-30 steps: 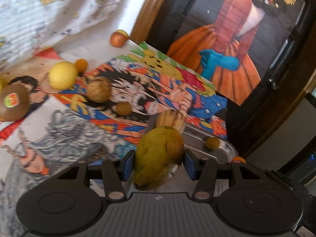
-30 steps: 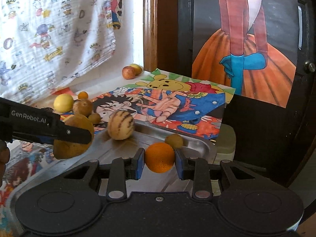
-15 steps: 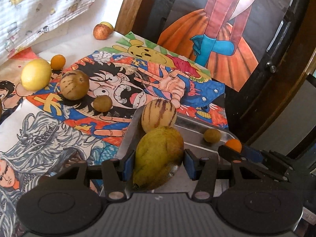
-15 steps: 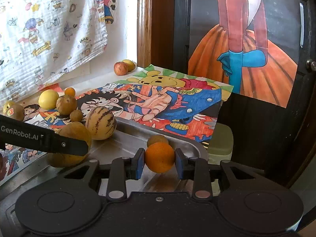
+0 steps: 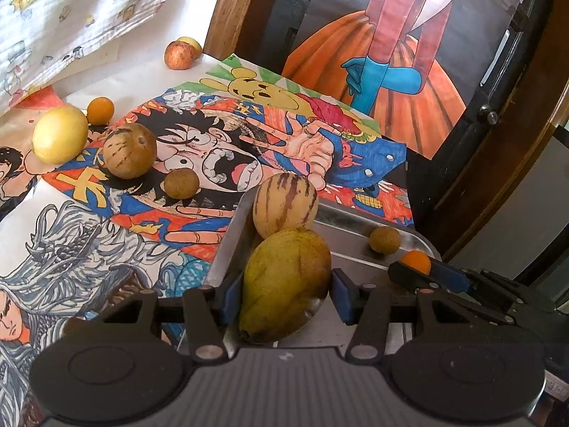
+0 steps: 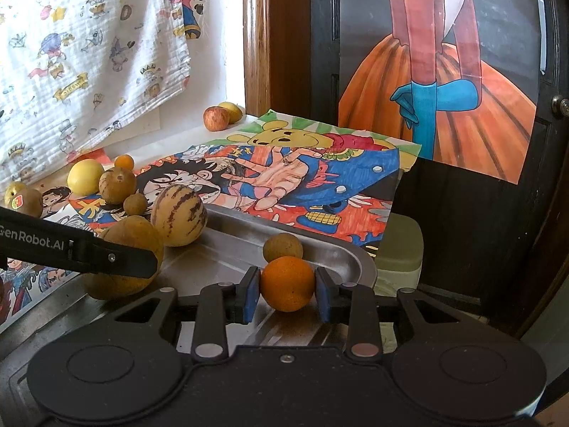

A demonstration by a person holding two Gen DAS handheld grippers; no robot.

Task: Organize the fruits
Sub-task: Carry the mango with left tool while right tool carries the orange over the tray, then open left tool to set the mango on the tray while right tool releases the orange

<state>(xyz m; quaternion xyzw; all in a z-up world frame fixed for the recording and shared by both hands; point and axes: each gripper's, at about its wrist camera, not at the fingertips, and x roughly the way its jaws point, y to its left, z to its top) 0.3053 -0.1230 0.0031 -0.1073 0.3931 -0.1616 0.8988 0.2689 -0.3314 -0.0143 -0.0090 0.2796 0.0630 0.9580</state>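
My left gripper point(image 5: 282, 290) is shut on a yellow-green mango point(image 5: 284, 281) and holds it over the near left part of the metal tray point(image 5: 231, 238). My right gripper point(image 6: 287, 293) is shut on a small orange point(image 6: 287, 283) over the tray's right end point(image 6: 352, 259). A striped pepino melon point(image 5: 284, 204) and a small brown round fruit point(image 5: 384, 239) lie in the tray. The melon also shows in the right wrist view point(image 6: 178, 215), with the left gripper's finger point(image 6: 89, 249) and the mango point(image 6: 124, 258) beside it.
On the cartoon-print cloth point(image 5: 213, 149) left of the tray lie a brown striped fruit point(image 5: 129, 150), a small brown fruit point(image 5: 180, 184), a yellow fruit point(image 5: 59, 133) and a small orange fruit point(image 5: 100, 110). An apple point(image 5: 177, 55) sits at the back. A kiwi point(image 6: 25, 201) lies far left.
Both grippers have moved forward over the tray with their fruits held. The left gripper with the mango now sits close behind the striped melon.
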